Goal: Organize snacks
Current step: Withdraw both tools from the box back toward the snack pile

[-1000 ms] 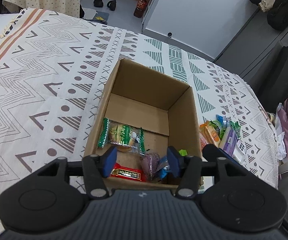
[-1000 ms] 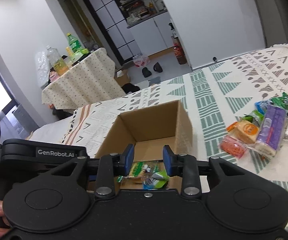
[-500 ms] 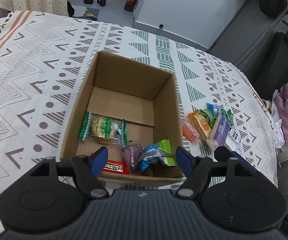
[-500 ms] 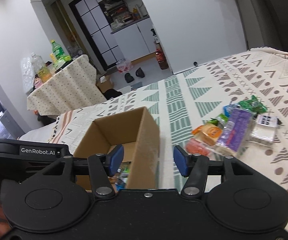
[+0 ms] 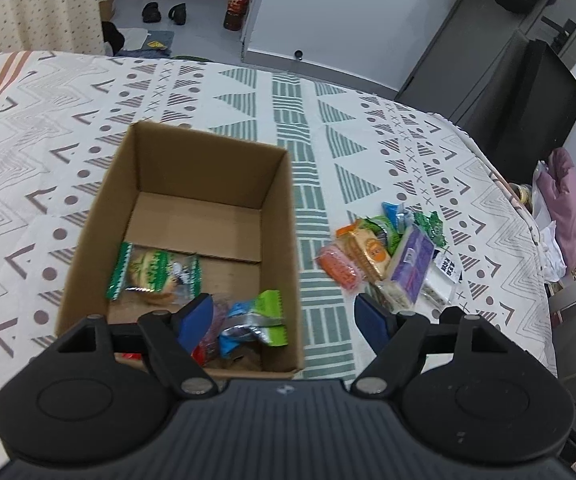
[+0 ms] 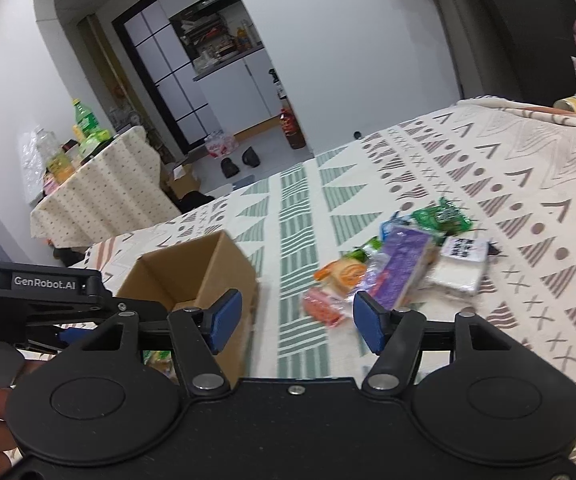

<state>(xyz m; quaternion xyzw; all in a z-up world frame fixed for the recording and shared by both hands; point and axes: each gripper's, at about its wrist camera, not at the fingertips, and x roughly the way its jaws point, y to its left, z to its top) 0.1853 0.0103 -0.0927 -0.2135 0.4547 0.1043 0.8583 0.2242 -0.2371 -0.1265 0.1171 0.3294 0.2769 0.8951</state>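
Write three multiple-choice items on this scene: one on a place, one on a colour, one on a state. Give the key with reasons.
1. Where does the green-ended bun packet lie?
A. inside the brown cardboard box
B. on the patterned cloth
C. in a gripper

2. What colour is the long flat packet in the loose snack pile?
A. red
B. purple
C. black

3. How do the left gripper and right gripper stand?
A. both shut on snacks
B. one open, one shut
C. both open and empty

Key: 1 A, it rests on the box floor. 2 B, its wrapper is purple in both views. 3 C, the blue pads stand apart with nothing between them.
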